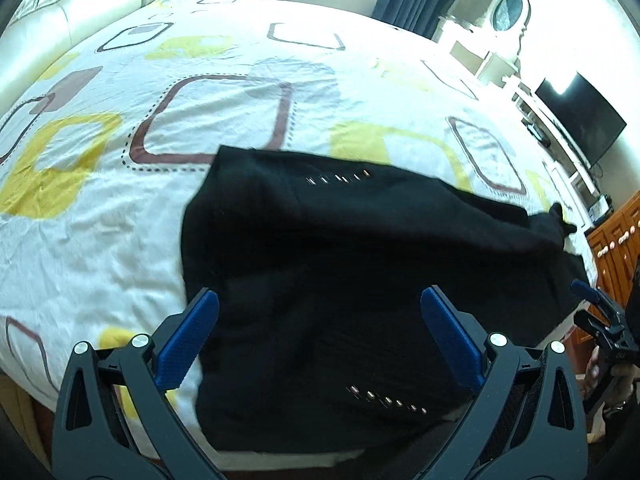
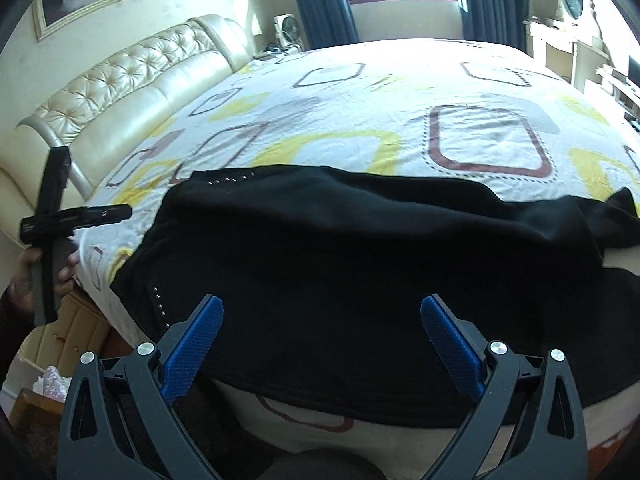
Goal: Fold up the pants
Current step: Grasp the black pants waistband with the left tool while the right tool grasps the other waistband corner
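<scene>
Black pants [image 1: 340, 248] lie spread on the bed near its front edge, with two short rows of metal studs showing. They also fill the middle of the right wrist view [image 2: 360, 264]. My left gripper [image 1: 320, 300] is open and empty, hovering just above the pants' left part. My right gripper [image 2: 322, 308] is open and empty above the pants near the bed's front edge. The right gripper also shows at the right edge of the left wrist view [image 1: 600, 312]. The left gripper shows at the left of the right wrist view [image 2: 72, 220].
The bed [image 1: 200, 100] has a white sheet with yellow and maroon squares. A cream tufted headboard [image 2: 120, 88] stands at the left. A TV [image 1: 580, 120] and white shelves stand at the right, with a wooden cabinet [image 1: 612, 240] beside them.
</scene>
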The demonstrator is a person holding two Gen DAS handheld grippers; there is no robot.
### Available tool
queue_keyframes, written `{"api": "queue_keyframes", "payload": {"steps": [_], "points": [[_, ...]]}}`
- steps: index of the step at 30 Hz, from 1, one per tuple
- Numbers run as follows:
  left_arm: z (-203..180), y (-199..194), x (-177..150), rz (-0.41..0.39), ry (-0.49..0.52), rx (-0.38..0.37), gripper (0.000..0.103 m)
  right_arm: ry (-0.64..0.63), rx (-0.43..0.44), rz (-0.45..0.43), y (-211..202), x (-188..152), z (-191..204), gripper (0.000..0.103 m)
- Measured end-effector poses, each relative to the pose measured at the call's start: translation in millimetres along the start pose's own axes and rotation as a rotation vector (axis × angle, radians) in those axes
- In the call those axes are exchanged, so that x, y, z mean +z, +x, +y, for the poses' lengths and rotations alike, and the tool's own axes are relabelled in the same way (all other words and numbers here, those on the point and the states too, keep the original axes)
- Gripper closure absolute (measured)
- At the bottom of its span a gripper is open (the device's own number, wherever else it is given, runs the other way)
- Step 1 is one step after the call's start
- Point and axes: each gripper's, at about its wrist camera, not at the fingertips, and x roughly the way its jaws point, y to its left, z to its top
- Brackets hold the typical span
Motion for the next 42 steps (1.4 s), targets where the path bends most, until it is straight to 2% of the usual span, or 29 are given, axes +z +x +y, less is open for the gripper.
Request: {"api": "queue_keyframes", "payload": {"steps": [2, 4, 7, 9, 13, 18, 21, 22, 25, 28, 32, 33, 34, 35, 36, 37, 38, 39, 40, 42], "points": [[40.3, 19.4, 29.1, 0.011, -0.049, -0.051, 0.002, -0.023, 0.045, 0.002, 9.1, 19.3, -4.7, 0.004], [78.7, 49.2, 52.9, 0.052, -0.102, -0.186, 0.002, -0.084, 0.076, 0.007, 23.0, 40.6, -7.0, 0.004], [120.0, 96.2, 73.8, 0.143, -0.203, -0.308, 0.002, -0.126, 0.070, 0.023, 43.8, 67.1, -20.2, 0.004], [135.6, 119.3, 80.1, 0.182, -0.236, -0.328, 0.002, -0.104, 0.060, 0.035, 54.8, 79.7, -33.3, 0.004], [137.6, 132.8, 95.1, 0.158, -0.180, -0.356, 0.002, -0.046, 0.058, 0.049, 69.3, 97.3, -52.6, 0.004], [114.3, 143.9, 102.1, 0.193, -0.103, -0.433, 0.002, -0.053, 0.105, 0.082, 89.7, 107.2, -60.1, 0.004], [112.1, 142.7, 105.3, 0.202, -0.141, -0.578, 0.002, -0.045, 0.189, 0.121, 104.9, 115.6, -63.5, 0.004], [109.1, 143.8, 105.7, 0.209, -0.144, -0.594, 0.002, -0.040, 0.213, 0.133, 109.1, 117.7, -64.4, 0.004], [102.4, 160.8, 105.4, 0.238, -0.107, -0.552, 0.002, -0.045, 0.295, 0.188, 125.5, 128.7, -63.6, 0.004], [102.6, 162.7, 102.3, 0.212, -0.109, -0.540, 0.002, -0.112, 0.330, 0.265, 149.7, 135.3, -53.1, 0.004], [88.3, 157.0, 93.4, 0.189, 0.065, -0.492, 0.002, -0.167, 0.337, 0.374, 185.0, 136.9, -38.8, 0.005], [88.5, 156.3, 95.1, 0.200, 0.061, -0.483, 0.002, -0.149, 0.351, 0.399, 193.6, 138.8, -40.4, 0.006], [90.1, 158.3, 98.9, 0.209, 0.016, -0.481, 0.002, -0.133, 0.372, 0.428, 201.8, 139.6, -39.3, 0.010], [95.1, 160.1, 101.2, 0.216, -0.029, -0.486, 0.002, -0.142, 0.371, 0.462, 208.9, 139.4, -37.3, 0.039], [99.2, 160.2, 103.3, 0.217, -0.063, -0.493, 0.005, -0.162, 0.333, 0.502, 216.2, 138.2, -35.0, 0.062], [101.3, 160.6, 104.9, 0.216, -0.075, -0.485, 0.010, -0.158, 0.287, 0.538, 224.7, 135.9, -35.7, 0.076], [102.9, 160.5, 106.6, 0.216, -0.065, -0.446, 0.038, -0.135, 0.291, 0.543, 227.1, 135.7, -38.4, 0.078], [106.3, 161.4, 108.1, 0.218, -0.054, -0.367, 0.071, -0.135, 0.291, 0.546, 227.1, 135.7, -39.3, 0.081], [112.3, 164.2, 107.7, 0.232, -0.090, -0.380, 0.071, -0.146, 0.279, 0.548, 225.5, 135.0, -39.3, 0.093], [116.8, 165.0, 106.0, 0.233, -0.109, -0.403, 0.071, -0.132, 0.279, 0.543, 222.0, 134.8, -40.3, 0.094]]}}
